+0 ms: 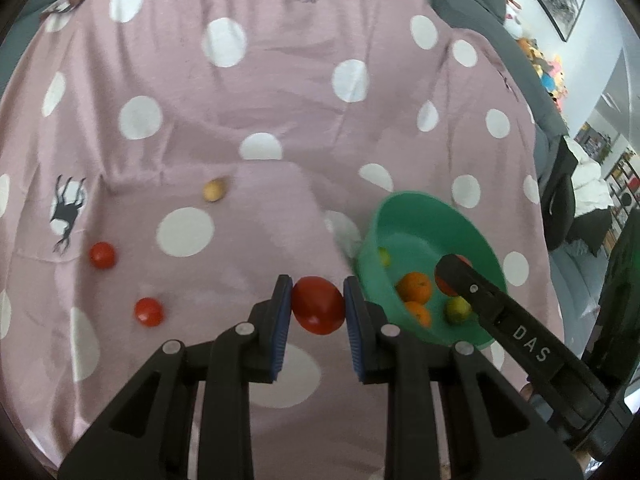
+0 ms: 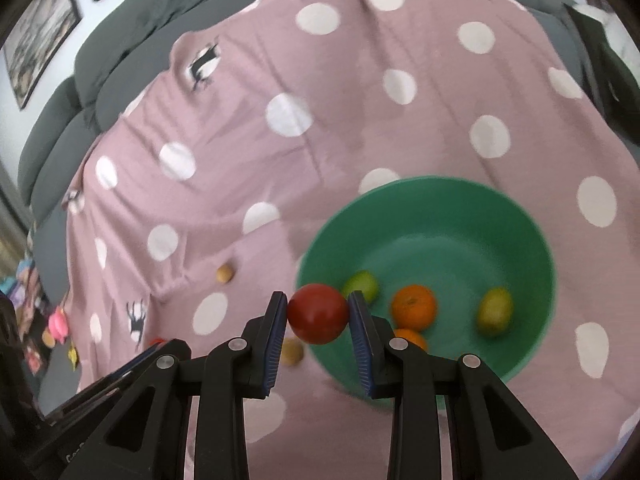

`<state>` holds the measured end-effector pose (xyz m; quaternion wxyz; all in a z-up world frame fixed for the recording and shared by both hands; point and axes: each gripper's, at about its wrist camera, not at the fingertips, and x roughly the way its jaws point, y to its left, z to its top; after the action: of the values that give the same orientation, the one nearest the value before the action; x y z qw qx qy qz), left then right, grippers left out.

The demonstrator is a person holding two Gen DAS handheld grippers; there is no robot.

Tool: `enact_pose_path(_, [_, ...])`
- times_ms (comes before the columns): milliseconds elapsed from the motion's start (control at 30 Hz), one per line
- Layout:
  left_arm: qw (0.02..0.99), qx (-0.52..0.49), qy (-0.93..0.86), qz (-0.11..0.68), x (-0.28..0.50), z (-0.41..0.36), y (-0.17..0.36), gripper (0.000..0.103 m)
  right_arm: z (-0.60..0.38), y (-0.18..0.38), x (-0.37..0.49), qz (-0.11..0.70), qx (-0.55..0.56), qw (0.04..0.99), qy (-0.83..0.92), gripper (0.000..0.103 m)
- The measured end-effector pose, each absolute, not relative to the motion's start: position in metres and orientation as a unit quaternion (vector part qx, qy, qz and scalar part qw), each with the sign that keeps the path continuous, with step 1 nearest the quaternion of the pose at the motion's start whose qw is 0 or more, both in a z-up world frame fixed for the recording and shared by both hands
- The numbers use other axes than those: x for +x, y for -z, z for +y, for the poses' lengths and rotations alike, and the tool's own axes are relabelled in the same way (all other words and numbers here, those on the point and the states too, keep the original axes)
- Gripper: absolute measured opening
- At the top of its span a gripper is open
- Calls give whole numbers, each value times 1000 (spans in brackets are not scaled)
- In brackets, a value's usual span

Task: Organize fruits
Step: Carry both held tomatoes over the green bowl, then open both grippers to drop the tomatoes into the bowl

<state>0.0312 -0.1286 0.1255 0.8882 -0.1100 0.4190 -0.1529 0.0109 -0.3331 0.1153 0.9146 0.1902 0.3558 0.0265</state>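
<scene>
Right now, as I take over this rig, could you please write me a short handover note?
Left gripper: shut on a red tomato above the pink polka-dot cloth, beside the bowl.
Right gripper: shut on another red tomato at the rim of the green plastic bowl.
Done: two oranges and two green fruits lie in the bowl.
Left: drop both held tomatoes in, then collect two small red tomatoes and a yellowish fruit from the cloth; the right view shows another yellowish one near the bowl.

pink white-dotted cloth (image 1: 280,92) lying over grey sofa (image 2: 132,28) | framed pictures (image 2: 38,28) hanging on wall | colourful toys (image 1: 548,72) sitting beyond
</scene>
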Motion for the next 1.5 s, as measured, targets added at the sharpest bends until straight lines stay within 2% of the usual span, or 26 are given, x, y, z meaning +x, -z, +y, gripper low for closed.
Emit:
enact_pose_path(667, [868, -64, 215, 443, 56, -211, -107, 26, -407, -92, 15, 360, 267, 893, 43, 32])
enact_pose_path(1300, [853, -49, 240, 460, 52, -237, -88, 26, -414, -84, 17, 372, 300, 878, 41, 33])
enact_pose_path(1333, [853, -54, 242, 459, 51, -236, -89, 28, -414, -84, 17, 372, 301, 877, 41, 33])
enact_pose_path(1367, [853, -64, 246, 457, 50, -232, -92, 35, -413, -84, 17, 373, 301, 877, 42, 33])
enact_pose_path(1400, [852, -72, 248, 454, 49, -229, -94, 46, -412, -85, 17, 372, 300, 877, 43, 33])
enact_pose_path(1467, [849, -103, 256, 450, 46, -216, -100, 52, -411, -86, 18, 369, 299, 879, 36, 34])
enact_pose_path(1500, [845, -115, 261, 452, 45, -210, -103, 53, -411, -86, 18, 367, 302, 879, 30, 41])
